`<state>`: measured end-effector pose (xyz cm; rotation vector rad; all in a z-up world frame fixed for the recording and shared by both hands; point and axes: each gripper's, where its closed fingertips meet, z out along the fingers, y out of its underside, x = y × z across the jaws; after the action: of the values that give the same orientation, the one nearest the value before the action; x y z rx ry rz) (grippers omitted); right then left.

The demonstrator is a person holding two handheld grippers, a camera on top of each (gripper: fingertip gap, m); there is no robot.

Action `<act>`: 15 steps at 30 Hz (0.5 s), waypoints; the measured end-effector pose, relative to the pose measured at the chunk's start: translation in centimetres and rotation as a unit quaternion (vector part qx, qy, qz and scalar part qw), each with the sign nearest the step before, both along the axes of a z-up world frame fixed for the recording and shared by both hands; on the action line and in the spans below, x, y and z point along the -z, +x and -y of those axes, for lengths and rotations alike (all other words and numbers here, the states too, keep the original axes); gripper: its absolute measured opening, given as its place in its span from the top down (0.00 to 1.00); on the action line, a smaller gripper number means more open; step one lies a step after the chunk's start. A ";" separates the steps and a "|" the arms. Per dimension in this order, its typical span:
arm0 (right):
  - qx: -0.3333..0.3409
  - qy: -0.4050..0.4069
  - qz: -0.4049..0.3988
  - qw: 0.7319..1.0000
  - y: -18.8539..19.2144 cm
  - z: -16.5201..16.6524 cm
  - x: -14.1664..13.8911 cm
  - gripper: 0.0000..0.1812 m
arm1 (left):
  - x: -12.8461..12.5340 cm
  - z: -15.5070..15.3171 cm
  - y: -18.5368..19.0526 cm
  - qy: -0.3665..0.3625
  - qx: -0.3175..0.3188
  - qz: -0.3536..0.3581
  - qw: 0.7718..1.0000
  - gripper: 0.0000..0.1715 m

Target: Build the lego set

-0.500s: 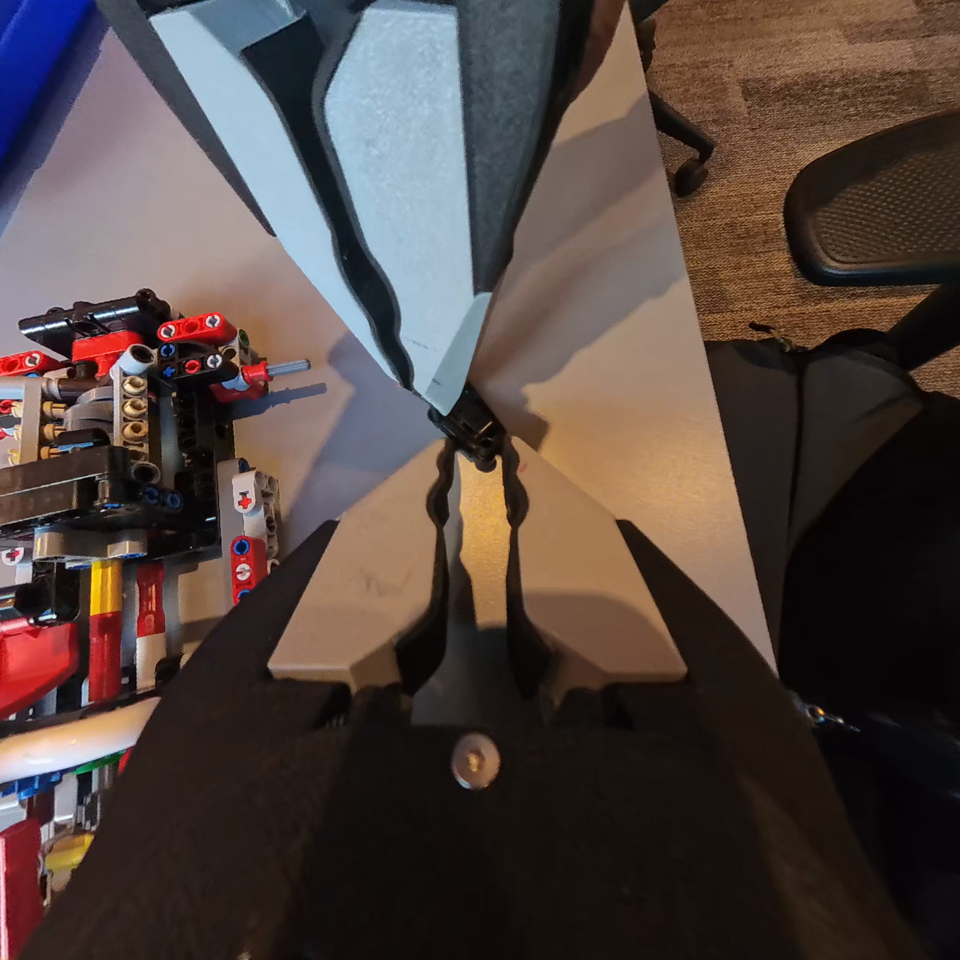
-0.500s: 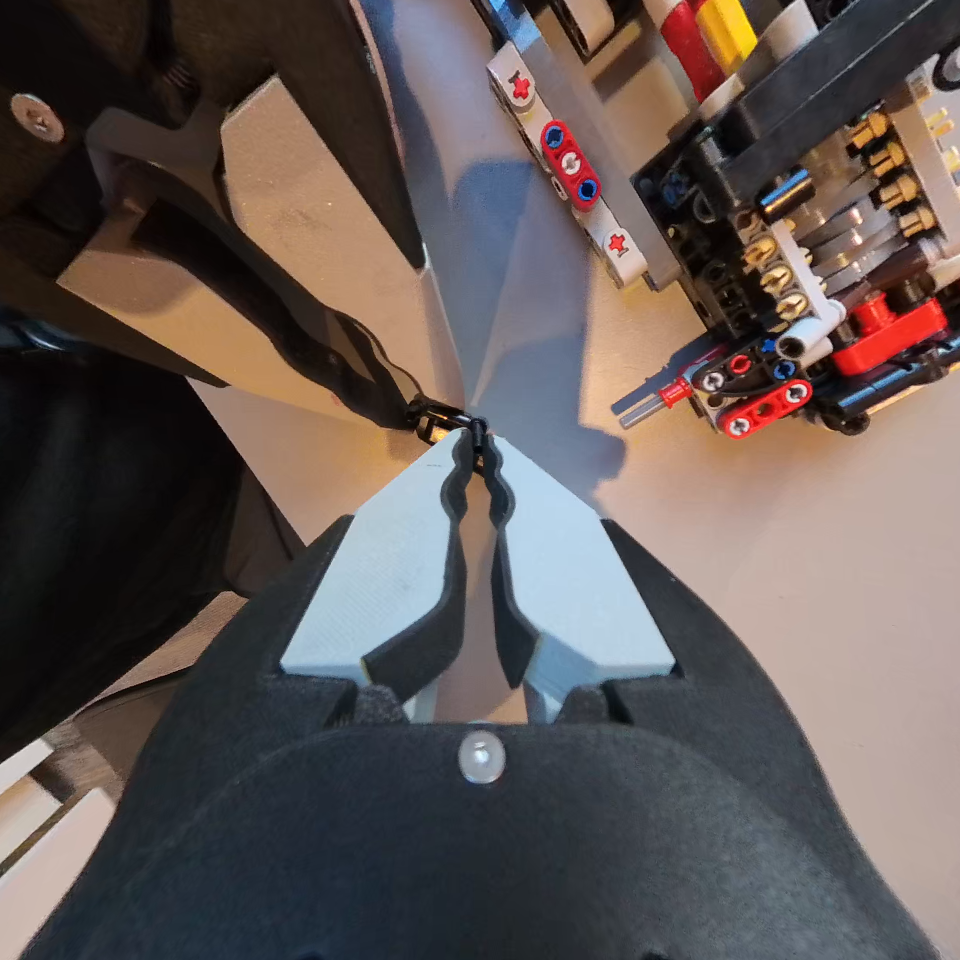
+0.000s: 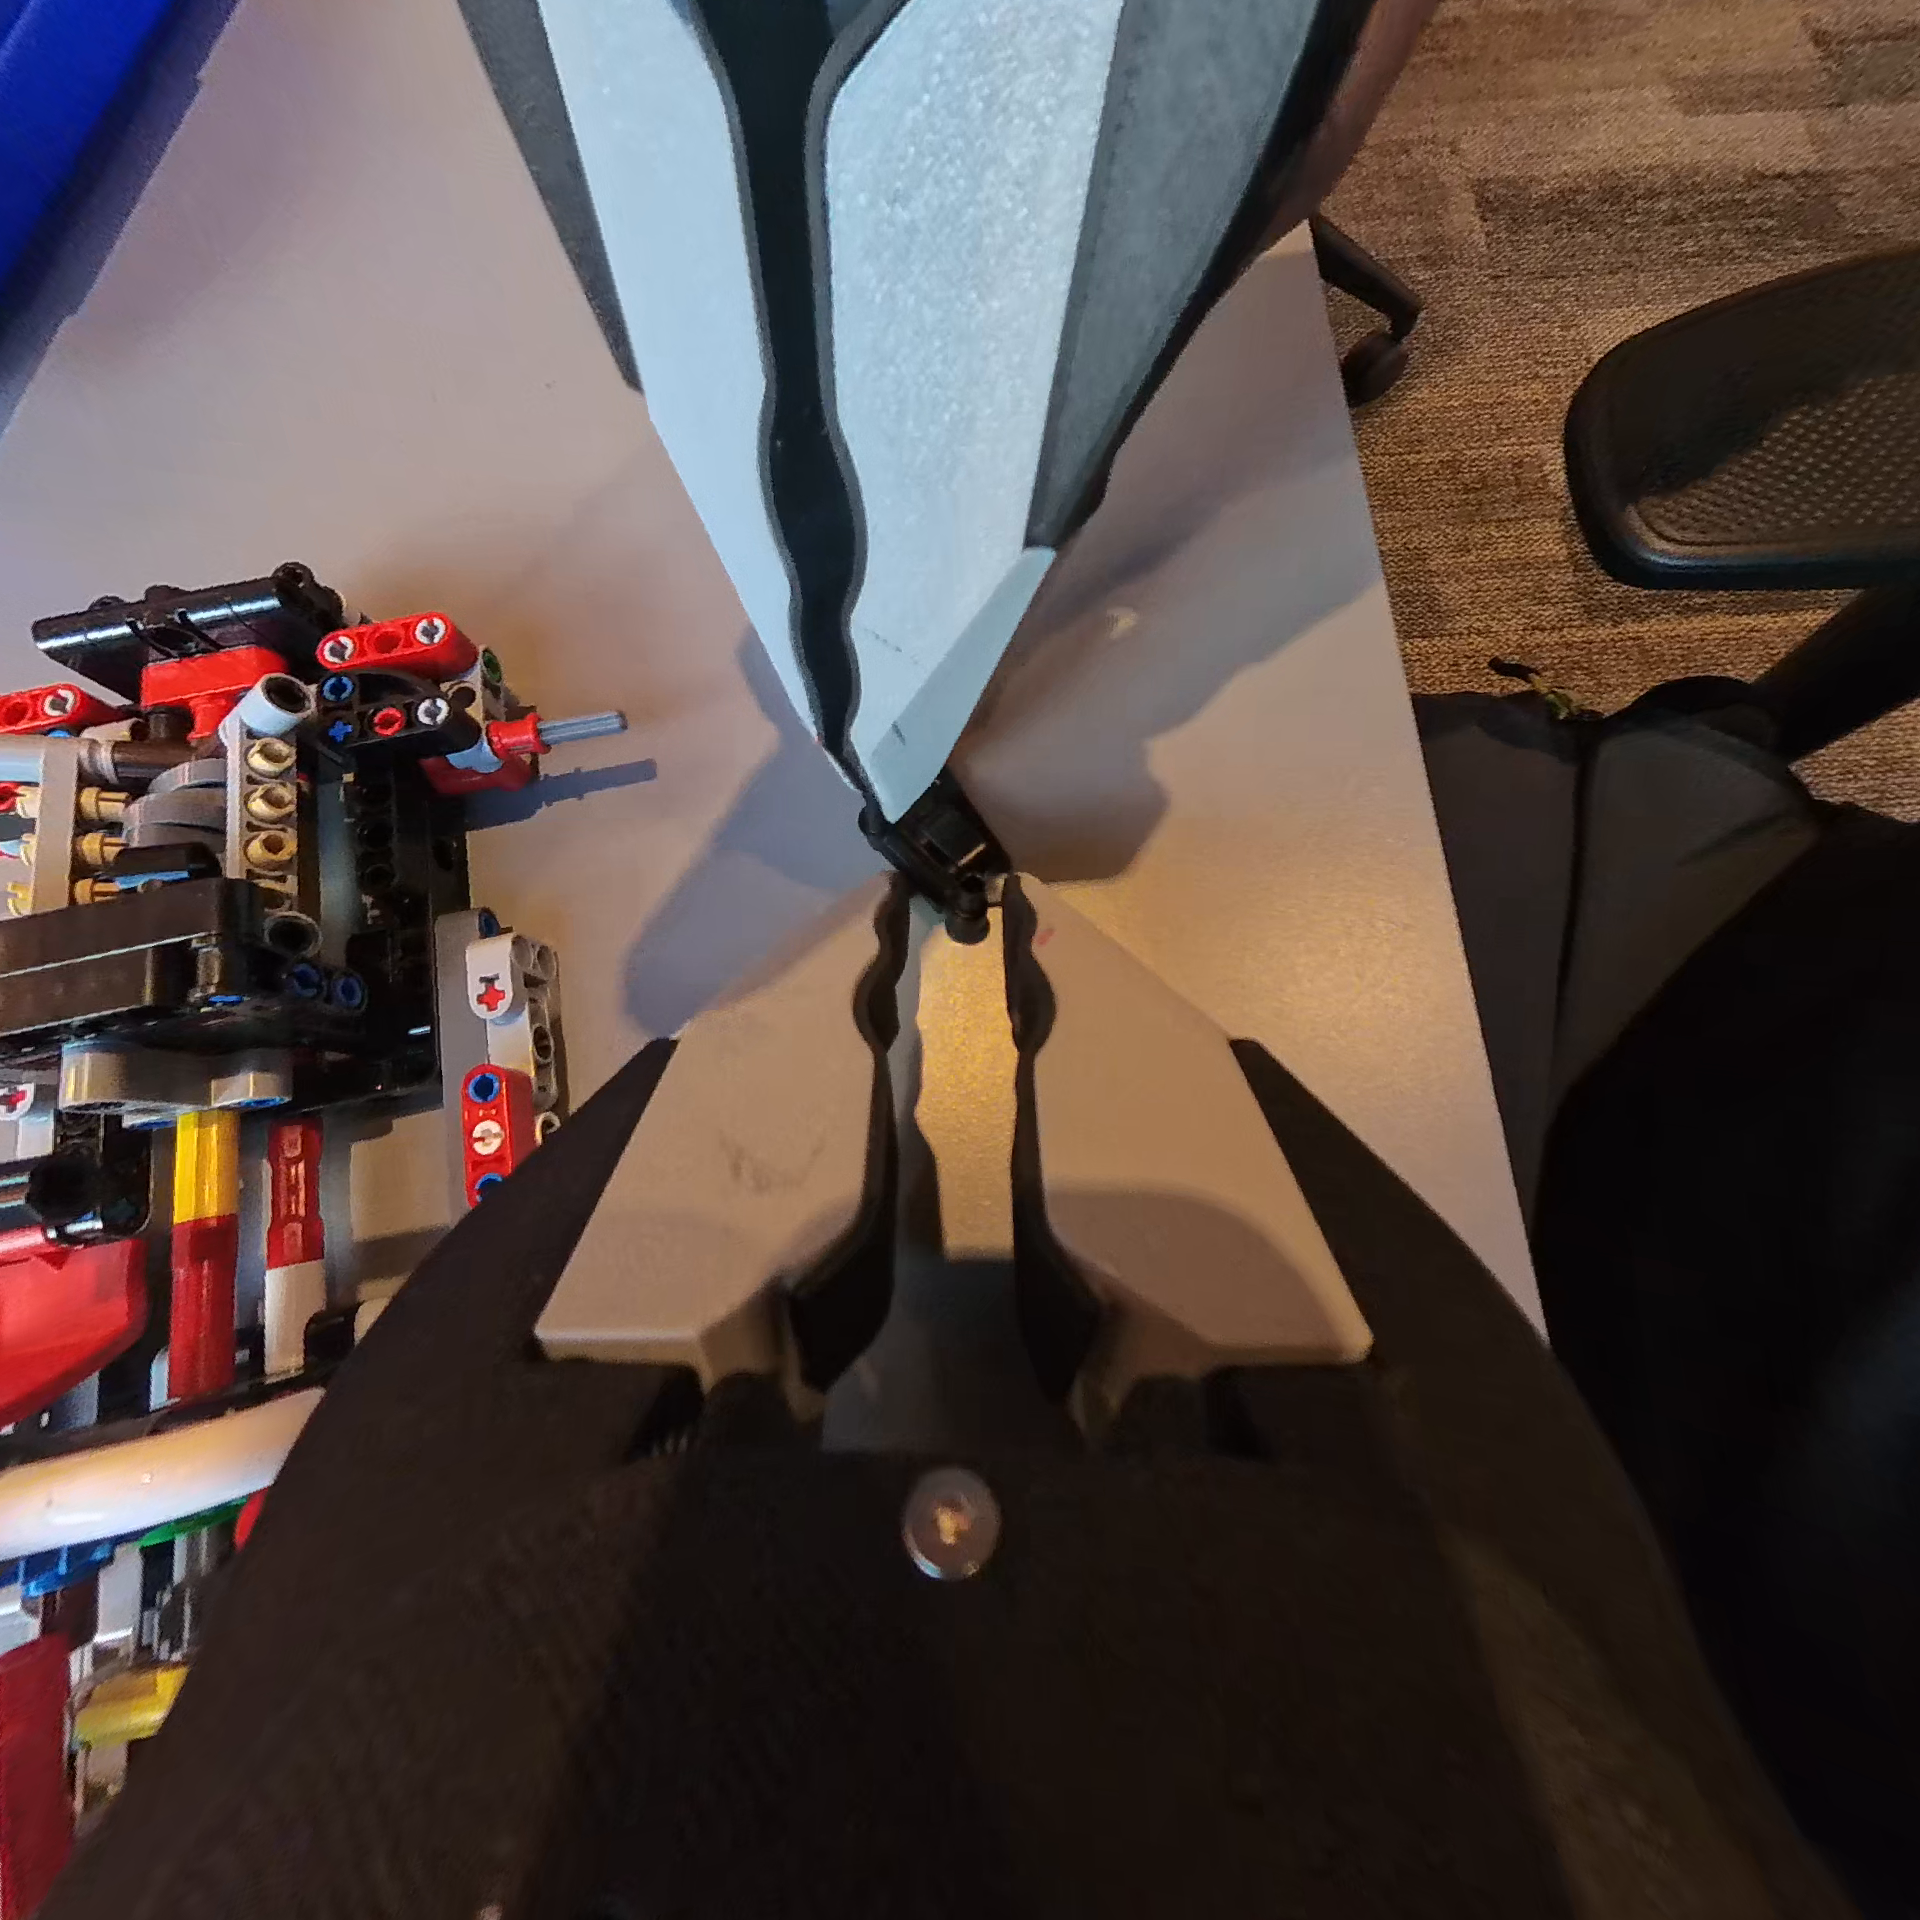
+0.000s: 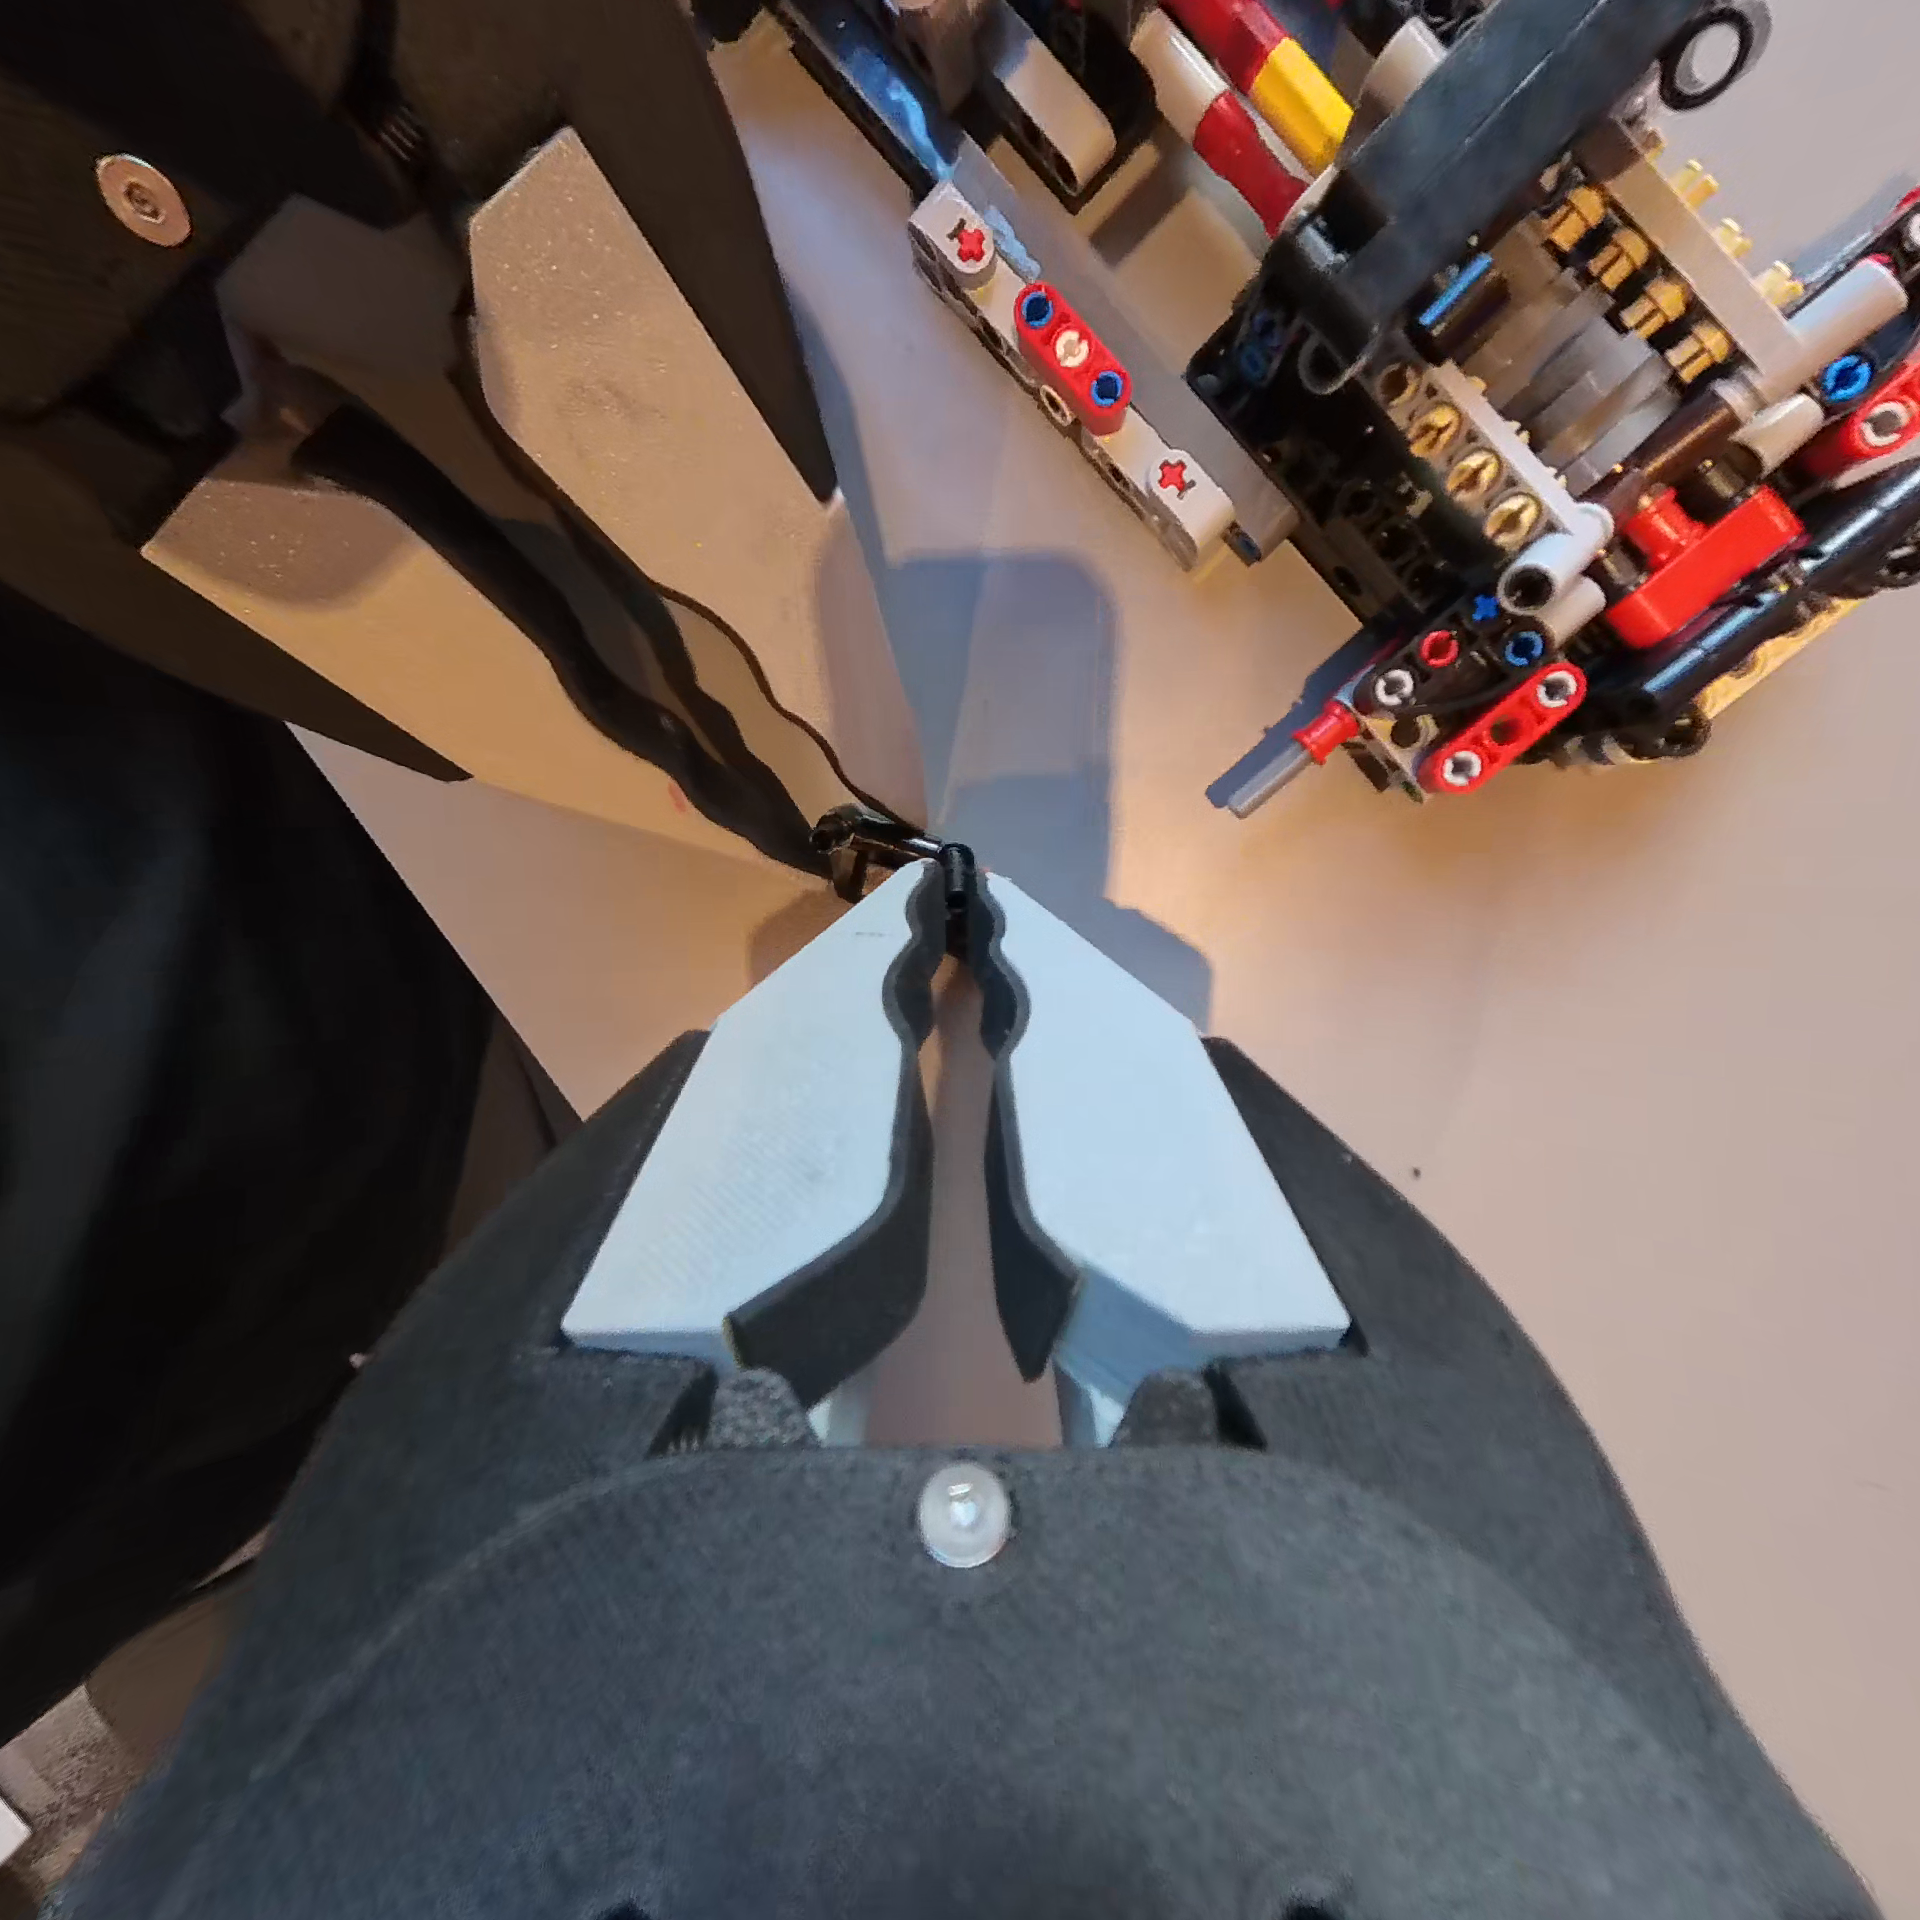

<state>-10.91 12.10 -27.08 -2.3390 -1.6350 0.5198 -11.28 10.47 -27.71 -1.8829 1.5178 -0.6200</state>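
both grippers meet tip to tip over table [image 3: 1195, 727], clear of lego build [image 3: 260, 883]. right gripper [image 4: 951, 894] pinched shut on small black connector [image 3: 935, 842], steadying it. left gripper [image 3: 951, 904] slightly apart around its pin, prob seating it.

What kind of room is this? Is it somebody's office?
Probably an office or workroom. There's a black office chair on castors over grey carpet, and a plain pale table with a half-built lego model on it.
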 end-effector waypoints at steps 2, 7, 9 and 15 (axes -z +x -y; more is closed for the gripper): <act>0.000 0.000 0.001 1.000 0.1 0.0 0.0 1.00 | 0.0 0.0 0.0 -0.001 0.001 0.000 1.000 0.92; -0.007 0.014 0.019 1.000 0.0 0.0 0.0 1.00 | 0.0 0.0 0.0 0.000 0.001 0.000 1.000 0.92; -0.005 0.015 0.020 1.000 0.0 0.0 0.0 1.00 | 0.0 0.0 0.0 0.001 0.001 0.000 1.000 0.92; -0.008 0.014 0.009 1.000 0.0 0.0 0.0 1.00 | 0.0 0.0 0.0 -0.001 0.001 0.000 1.000 0.92</act>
<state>-10.90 12.07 -27.07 -2.3184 -1.6592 0.4777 -11.28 10.43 -27.69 -1.8820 1.5192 -0.6228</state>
